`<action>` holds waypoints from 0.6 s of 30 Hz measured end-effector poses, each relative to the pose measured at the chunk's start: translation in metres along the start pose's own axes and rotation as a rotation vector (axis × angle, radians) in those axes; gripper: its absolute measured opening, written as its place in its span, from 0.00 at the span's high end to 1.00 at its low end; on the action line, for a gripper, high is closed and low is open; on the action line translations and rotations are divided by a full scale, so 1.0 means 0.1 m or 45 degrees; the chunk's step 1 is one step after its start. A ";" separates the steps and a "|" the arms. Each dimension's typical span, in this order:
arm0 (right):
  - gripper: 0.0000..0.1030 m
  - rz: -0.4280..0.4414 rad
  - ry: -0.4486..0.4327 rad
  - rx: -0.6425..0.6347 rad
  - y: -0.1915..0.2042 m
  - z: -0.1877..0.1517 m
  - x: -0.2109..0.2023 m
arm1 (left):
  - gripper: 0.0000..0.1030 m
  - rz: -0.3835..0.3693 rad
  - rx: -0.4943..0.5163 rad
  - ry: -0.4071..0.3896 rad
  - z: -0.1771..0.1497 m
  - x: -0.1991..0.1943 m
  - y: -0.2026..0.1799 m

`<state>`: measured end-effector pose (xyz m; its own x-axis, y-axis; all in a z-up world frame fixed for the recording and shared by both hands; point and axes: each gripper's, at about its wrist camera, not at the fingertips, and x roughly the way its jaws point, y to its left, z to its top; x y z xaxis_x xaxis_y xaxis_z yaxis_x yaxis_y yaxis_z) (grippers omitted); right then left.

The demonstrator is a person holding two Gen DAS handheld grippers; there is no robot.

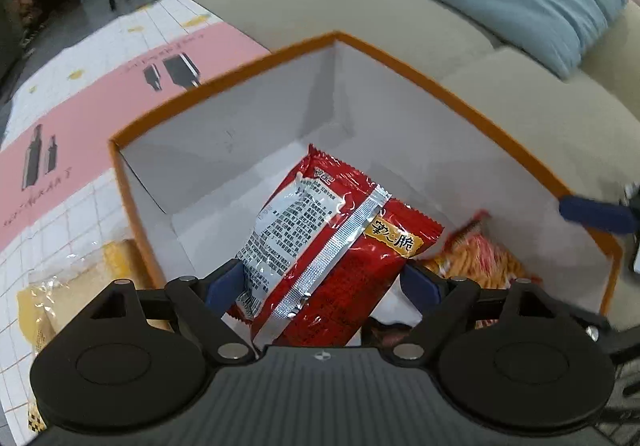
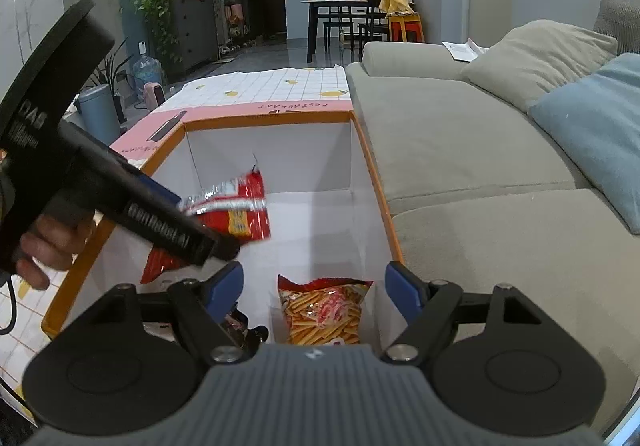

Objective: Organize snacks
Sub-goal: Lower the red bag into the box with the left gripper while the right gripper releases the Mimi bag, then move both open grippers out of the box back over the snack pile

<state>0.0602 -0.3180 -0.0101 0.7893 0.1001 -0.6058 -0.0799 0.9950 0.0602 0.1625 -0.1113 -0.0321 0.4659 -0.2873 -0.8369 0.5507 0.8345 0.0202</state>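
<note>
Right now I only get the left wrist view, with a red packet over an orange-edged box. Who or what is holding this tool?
Observer: A person's hand grips its handle, at the left side of the box.
Operator: And the blue thing at my right edge?
Observer: That belongs to the right gripper; its jaws stand open, gripping nothing.
Operator: Anything beneath it?
Observer: The stick-snack bag sits just below and ahead of it, inside the box.
</note>
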 end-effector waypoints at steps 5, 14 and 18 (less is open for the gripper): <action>0.26 -0.001 0.000 -0.001 -0.01 0.00 0.00 | 0.03 0.041 -0.022 0.013 0.01 -0.06 -0.03; 0.26 -0.009 -0.001 -0.011 0.01 -0.01 0.00 | 0.03 -0.009 0.013 -0.124 -0.04 -0.29 -0.07; 0.26 -0.013 -0.003 -0.003 0.02 -0.01 0.00 | 0.03 -0.065 -0.015 -0.098 -0.05 -0.33 -0.04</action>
<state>0.0592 -0.3164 -0.0105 0.7916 0.0903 -0.6043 -0.0736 0.9959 0.0523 0.1416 -0.1034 -0.0073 0.4900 -0.3644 -0.7919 0.5667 0.8234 -0.0282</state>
